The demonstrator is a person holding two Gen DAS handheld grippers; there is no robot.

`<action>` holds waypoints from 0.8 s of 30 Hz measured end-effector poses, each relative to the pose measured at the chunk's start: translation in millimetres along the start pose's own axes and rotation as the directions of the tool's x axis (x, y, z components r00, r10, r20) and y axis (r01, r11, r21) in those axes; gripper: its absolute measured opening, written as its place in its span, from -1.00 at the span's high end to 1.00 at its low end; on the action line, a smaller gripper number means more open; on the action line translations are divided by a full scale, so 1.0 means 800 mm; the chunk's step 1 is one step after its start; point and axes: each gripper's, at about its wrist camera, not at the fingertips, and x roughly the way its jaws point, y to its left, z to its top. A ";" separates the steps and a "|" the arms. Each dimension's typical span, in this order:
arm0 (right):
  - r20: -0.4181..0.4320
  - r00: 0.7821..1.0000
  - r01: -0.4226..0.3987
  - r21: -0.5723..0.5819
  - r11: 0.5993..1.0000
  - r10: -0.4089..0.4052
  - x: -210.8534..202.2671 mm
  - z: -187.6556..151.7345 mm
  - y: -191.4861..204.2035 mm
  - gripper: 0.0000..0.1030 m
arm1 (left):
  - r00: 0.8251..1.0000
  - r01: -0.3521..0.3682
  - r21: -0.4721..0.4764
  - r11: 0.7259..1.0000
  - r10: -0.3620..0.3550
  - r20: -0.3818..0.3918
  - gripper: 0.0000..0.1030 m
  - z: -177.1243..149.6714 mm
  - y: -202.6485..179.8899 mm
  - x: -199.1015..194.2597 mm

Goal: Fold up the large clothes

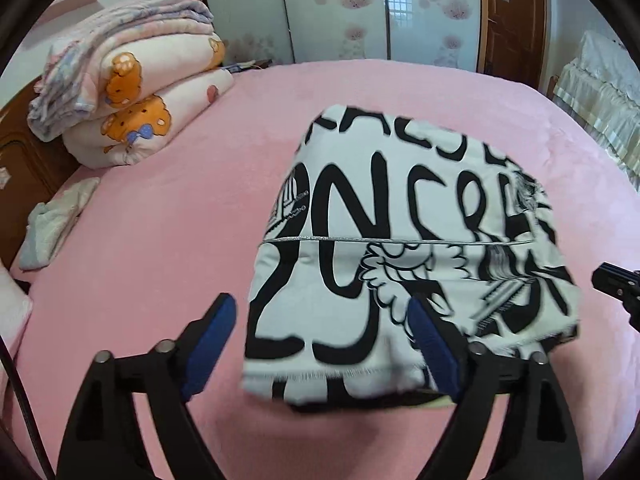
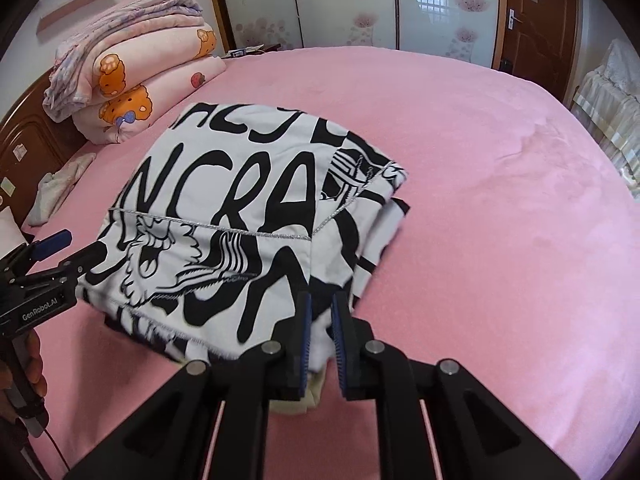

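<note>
A folded white garment with big black lettering (image 1: 404, 248) lies on the pink bed (image 1: 160, 240); it also shows in the right wrist view (image 2: 240, 216). My left gripper (image 1: 320, 328) is open, its blue-padded fingers straddling the garment's near left corner without pinching it. It shows from the side in the right wrist view (image 2: 76, 248). My right gripper (image 2: 320, 320) is shut on the garment's near right edge, with white cloth pinched between the blue pads. Its tip shows at the right edge of the left wrist view (image 1: 616, 280).
A stack of folded quilts with orange bear prints (image 1: 132, 92) sits at the far left by the wooden headboard (image 1: 24, 156). A small pale cloth (image 1: 52, 224) lies at the left bed edge. Sliding wardrobe doors (image 1: 340, 8) and a brown door (image 1: 512, 16) stand behind the bed.
</note>
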 end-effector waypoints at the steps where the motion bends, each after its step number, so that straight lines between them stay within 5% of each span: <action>1: 0.003 1.000 0.004 0.001 1.000 -0.004 -0.012 -0.001 -0.003 0.79 | 1.000 -0.009 -0.004 1.000 0.009 0.007 -0.80 -0.001 -0.002 -0.015; 3: 0.014 1.000 0.011 0.003 1.000 -0.011 -0.043 -0.004 -0.009 0.76 | 1.000 -0.023 -0.012 1.000 0.023 0.012 -0.87 -0.003 -0.005 -0.042; 7: 0.048 0.998 0.048 0.002 0.999 -0.048 -0.110 -0.013 -0.018 0.17 | 1.000 -0.026 -0.005 1.000 0.026 0.004 -0.87 -0.012 -0.013 -0.105; 10: 0.092 0.992 0.081 -0.003 0.997 -0.080 -0.169 -0.023 -0.026 -0.01 | 0.999 -0.019 0.002 1.000 0.019 0.025 -0.87 -0.021 -0.024 -0.156; 18: 0.149 0.975 0.167 -0.023 0.986 -0.162 -0.303 -0.089 -0.041 -0.26 | 0.997 0.046 -0.020 0.999 -0.045 0.066 -0.88 -0.083 -0.068 -0.292; 24: 0.128 0.976 0.175 0.018 0.984 -0.176 -0.359 -0.183 -0.064 -0.31 | 0.992 0.103 -0.012 0.995 -0.102 0.077 -0.90 -0.185 -0.118 -0.367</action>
